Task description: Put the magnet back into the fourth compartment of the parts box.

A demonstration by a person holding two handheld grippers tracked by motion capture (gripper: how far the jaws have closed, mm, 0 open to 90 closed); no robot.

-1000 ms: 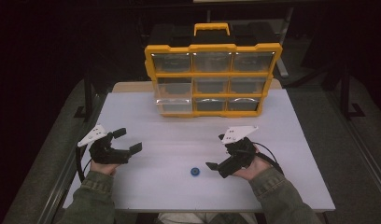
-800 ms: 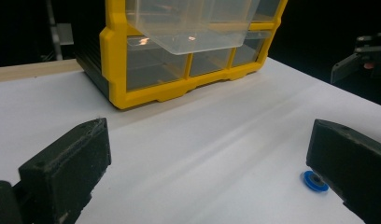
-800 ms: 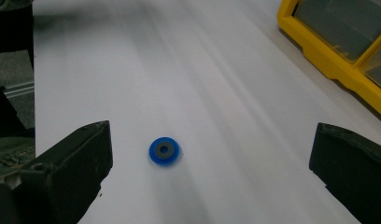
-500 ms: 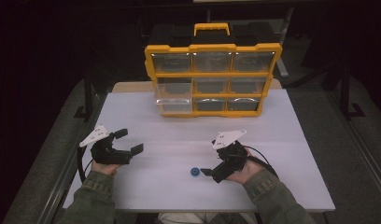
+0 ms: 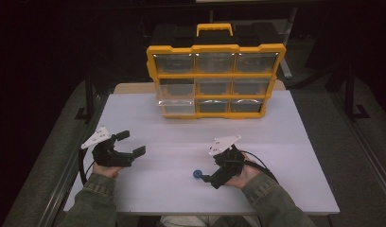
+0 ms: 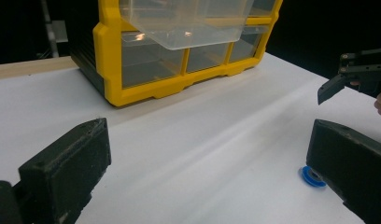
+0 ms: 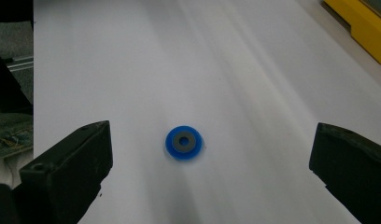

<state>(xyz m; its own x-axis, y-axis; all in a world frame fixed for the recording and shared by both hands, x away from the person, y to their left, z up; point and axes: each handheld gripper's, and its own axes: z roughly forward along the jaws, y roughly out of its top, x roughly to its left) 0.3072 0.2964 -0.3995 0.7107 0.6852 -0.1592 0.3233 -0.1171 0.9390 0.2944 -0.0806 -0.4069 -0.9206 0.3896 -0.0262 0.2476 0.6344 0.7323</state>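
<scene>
A small blue ring with a grey centre [image 5: 197,174] lies flat on the white table [image 5: 285,156] near its front edge. My right gripper [image 5: 211,169] is just right of the ring, open, its jaws pointing left at it. In the right gripper view the ring [image 7: 183,142] lies between and slightly ahead of the two spread jaws of the right gripper [image 7: 209,172], touching neither. My left gripper [image 5: 133,143] rests open at the front left with nothing in it. In the left gripper view the ring [image 6: 312,176] shows beside the right jaw.
A yellow organizer [image 5: 214,78] with clear drawers stands upright at the back centre. Its lower-left drawer [image 5: 176,106] is pulled out a little; it appears from below as a clear drawer [image 6: 188,23]. A yellow corner of the organizer [image 7: 361,28] is visible at the top right.
My right gripper has moved left and toward the table's front edge, closing in on the blue ring. The left gripper has barely moved.
</scene>
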